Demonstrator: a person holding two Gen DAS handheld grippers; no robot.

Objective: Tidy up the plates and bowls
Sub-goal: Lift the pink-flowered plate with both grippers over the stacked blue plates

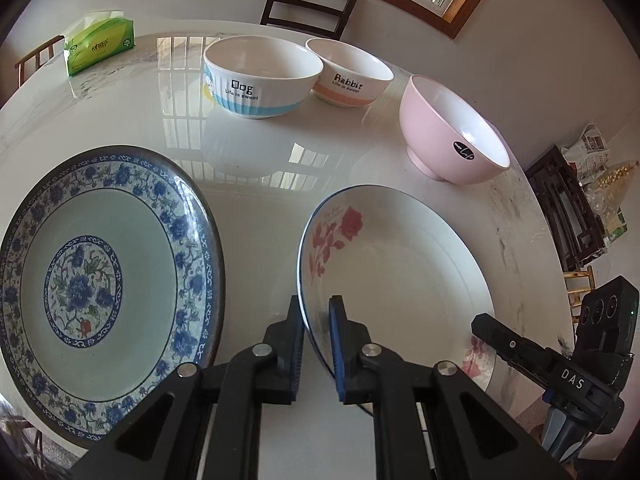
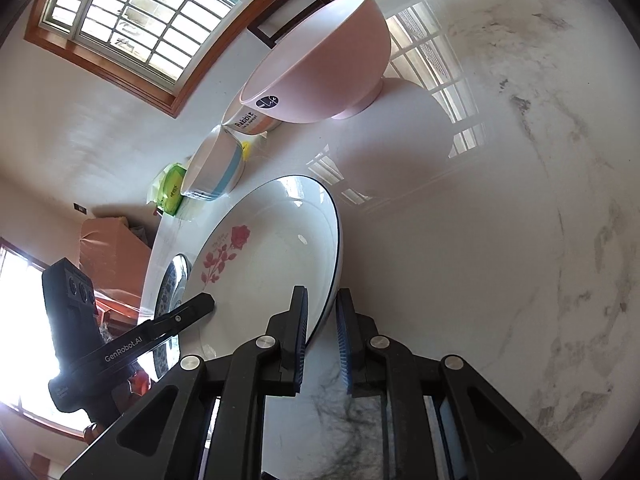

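Marble table point(image 1: 248, 200) holds everything unstacked: both grippers point(image 1: 316, 344) point(image 2: 322, 344) straddle the rose plate's point(image 1: 400, 264) rim, jaws narrowly apart, blue plate point(image 1: 108, 280) and three bowls point(image 1: 262, 76) untouched.

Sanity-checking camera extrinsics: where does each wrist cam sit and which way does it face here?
Left wrist: sits on the left gripper, looking across the table at the rose plate, blue floral plate and three bowls; its own fingers straddle the rose plate's rim, and the right gripper shows at right.
Right wrist: sits on the right gripper, rolled sideways, facing the rose plate and pink bowl; own fingers straddle the rim, left gripper at left.
Shared: rose plate, bowls, tissue pack.
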